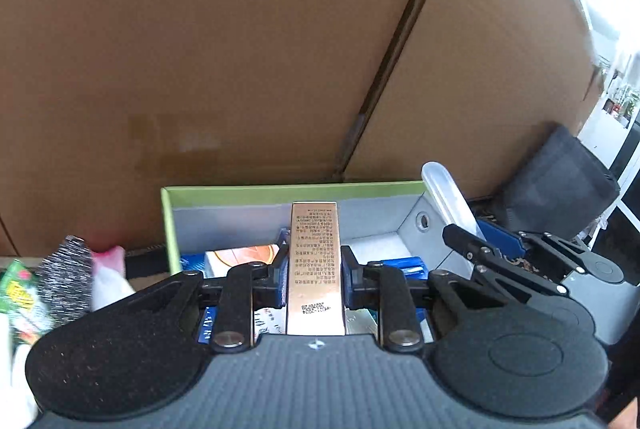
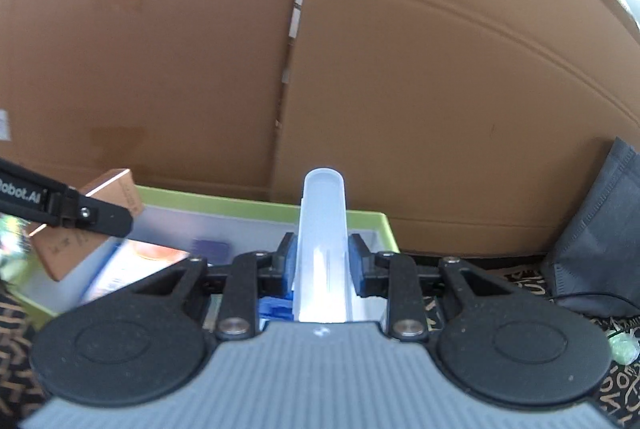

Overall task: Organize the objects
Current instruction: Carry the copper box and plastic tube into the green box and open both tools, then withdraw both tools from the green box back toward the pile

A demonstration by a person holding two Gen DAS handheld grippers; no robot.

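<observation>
Left tool around copper carton, box contents partly hidden.

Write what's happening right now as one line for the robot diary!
left gripper: shut on gold box | right gripper: shut on clear case | both over green-rimmed box

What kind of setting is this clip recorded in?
Probably a home storage corner: large brown cardboard boxes form the backdrop, a green-rimmed open box holds small packages, and a dark grey fabric bag slumps nearby.
</observation>
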